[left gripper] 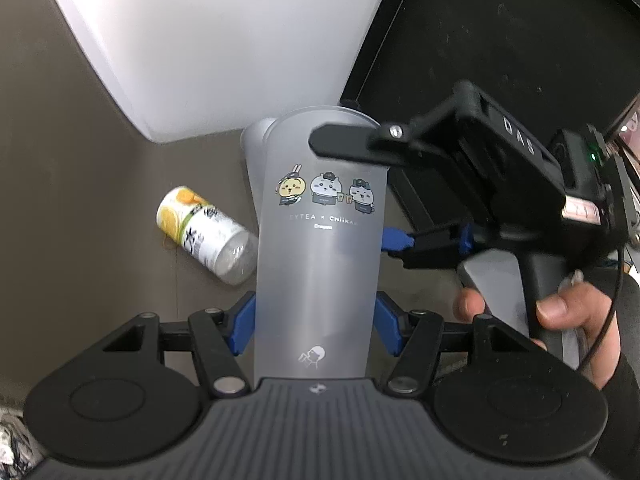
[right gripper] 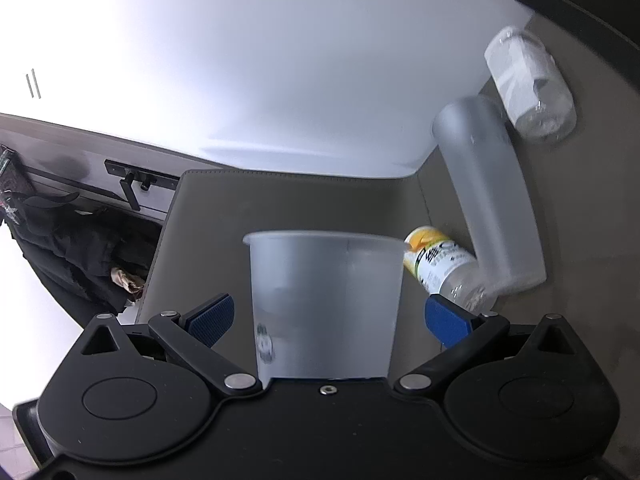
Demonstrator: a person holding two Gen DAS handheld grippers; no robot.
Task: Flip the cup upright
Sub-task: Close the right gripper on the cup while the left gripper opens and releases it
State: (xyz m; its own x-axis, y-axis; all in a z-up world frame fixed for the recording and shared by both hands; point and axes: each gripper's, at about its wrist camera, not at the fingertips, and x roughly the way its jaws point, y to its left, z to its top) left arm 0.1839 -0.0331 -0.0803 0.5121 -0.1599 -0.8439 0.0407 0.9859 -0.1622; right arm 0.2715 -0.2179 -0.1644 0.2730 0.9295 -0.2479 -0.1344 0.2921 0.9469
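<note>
Gripping: left gripper (left gripper: pixel 316 322) is clamped on the cup (left gripper: pixel 320 248) near its narrow base, one blue pad (left gripper: pixel 243 326) on each side.
Cup, left view: frosted, centre of the frame, base toward the camera and wide rim toward the top; three cartoon figures and lettering on its wall read right way up.
Cup, right view: cup (right gripper: pixel 326 304) fills the lower centre, wide rim uppermost, standing between the blue fingers.
Right gripper: right gripper (right gripper: pixel 326 320) has its fingers spread wide, each fingertip (right gripper: pixel 212 318) apart from the cup wall; nothing is held.
Right gripper, left view: it (left gripper: pixel 394 196) comes in from the right of the frame, one black finger across the cup's rim, one blue-tipped finger beside the cup's right wall; whether they touch cannot be told.
Hand: a hand (left gripper: pixel 568 316) holds the right gripper's handle at lower right.
Bottle: a yellow-labelled bottle (left gripper: pixel 206 234) lies on its side left of the cup on the grey-brown table (left gripper: pixel 80 200).
Second cup: another frosted cup (right gripper: pixel 490 196) at right of the right view, mouth down; only its edge (left gripper: pixel 256 148) shows behind the held cup in the left view.
Clear bottle: a clear bottle (right gripper: pixel 530 84) at upper right of the right view.
</note>
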